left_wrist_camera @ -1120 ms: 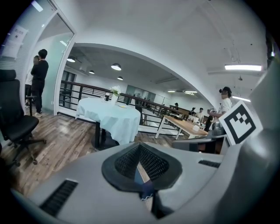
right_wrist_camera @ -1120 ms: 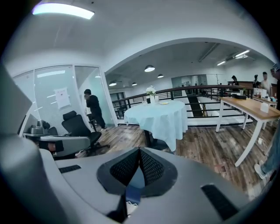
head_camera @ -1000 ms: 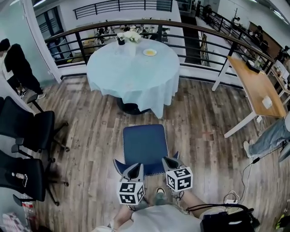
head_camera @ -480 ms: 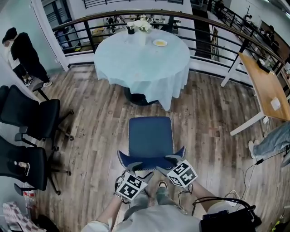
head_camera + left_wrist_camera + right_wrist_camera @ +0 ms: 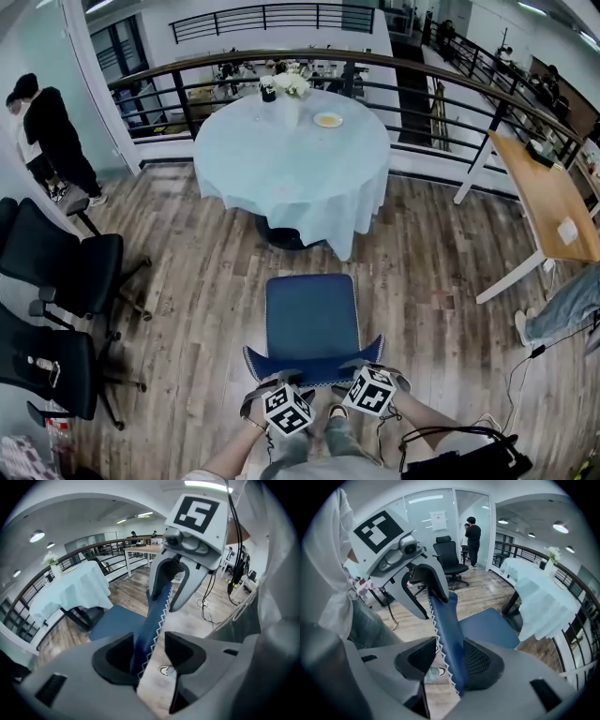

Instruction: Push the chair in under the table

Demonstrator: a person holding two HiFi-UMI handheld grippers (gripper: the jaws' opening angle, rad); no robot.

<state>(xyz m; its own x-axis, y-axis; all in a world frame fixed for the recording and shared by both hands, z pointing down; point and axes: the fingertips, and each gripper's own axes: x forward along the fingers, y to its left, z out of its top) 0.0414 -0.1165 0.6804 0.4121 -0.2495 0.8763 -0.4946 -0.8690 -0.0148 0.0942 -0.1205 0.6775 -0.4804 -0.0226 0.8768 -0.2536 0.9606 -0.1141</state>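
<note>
Wood-plank flooring (image 5: 187, 272) is stretching across an upper landing, with a curved railing (image 5: 412, 73) running behind everything. Round and draped in pale blue cloth, the table (image 5: 281, 164) is standing in the middle distance, carrying a vase of flowers (image 5: 286, 86) and a small plate (image 5: 328, 119). Two black office chairs (image 5: 56, 262) are sitting off to the left. The blue chair (image 5: 311, 314) is standing apart from the table, with a strip of bare floor lying between its seat and the hanging cloth, so it is not yet tucked in. Its backrest (image 5: 314, 367) is facing the person, its top edge running side to side. The left tool (image 5: 274, 381) and the right tool (image 5: 367, 368) are straddling that edge towards its two ends, both pointing steeply down and sitting equally near it. The left tool's jaws have just been opening wide and easing in a touch; the right tool's have just been opening. Both are standing wide, with the backrest passing between them unpinched, lying by one pad of each while the other pad is standing clear. The table is lying straight ahead beyond the seat, so the push is probably going to need equal forward pressure from both hands
</note>
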